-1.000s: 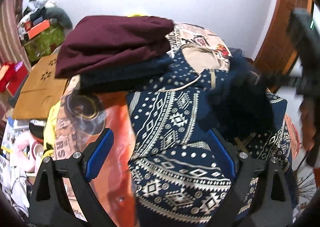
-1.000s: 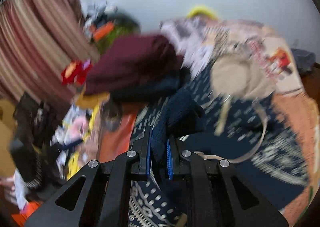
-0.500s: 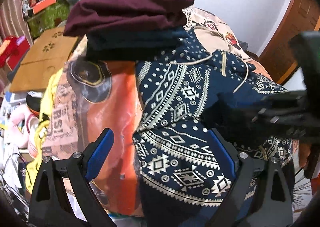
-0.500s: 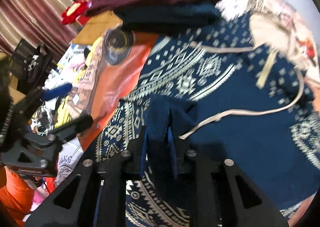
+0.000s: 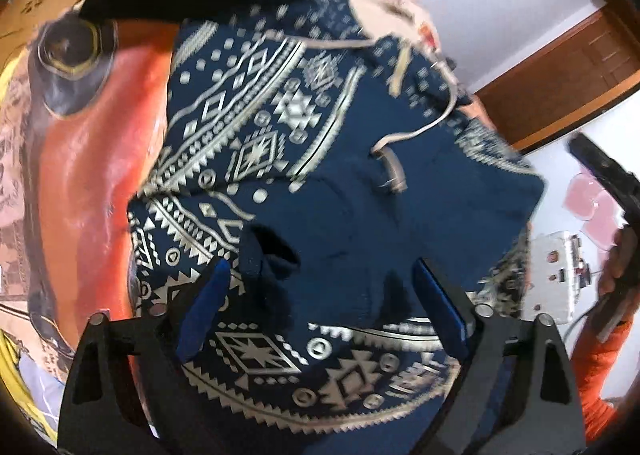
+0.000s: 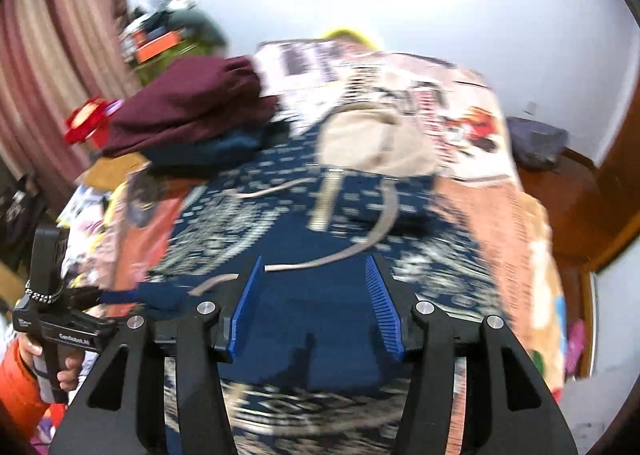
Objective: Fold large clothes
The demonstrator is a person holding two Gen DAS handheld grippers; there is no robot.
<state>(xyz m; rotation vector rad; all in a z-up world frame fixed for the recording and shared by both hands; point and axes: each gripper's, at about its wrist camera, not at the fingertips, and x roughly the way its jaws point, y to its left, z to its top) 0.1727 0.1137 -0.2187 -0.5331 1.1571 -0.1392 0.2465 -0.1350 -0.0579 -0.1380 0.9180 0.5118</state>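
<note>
We've got the patterned hoodie (image 5: 304,159) spread on the bed (image 6: 500,215), just in front of the maroon pile (image 6: 188,107). Our left gripper (image 5: 320,291) is wide but closing over its cuff, nothing pinched. Right gripper (image 6: 316,295) is opening, empty above the near hem.

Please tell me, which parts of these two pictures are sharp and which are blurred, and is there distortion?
Left wrist view: the patterned hoodie is lightly smeared, the left gripper, jaws closing, is sharp. Right wrist view: the hoodie and the maroon folded garment are strongly blurred, only the right gripper, jaws opening, stays crisp. Both views show fisheye bending and dark corners.
</note>
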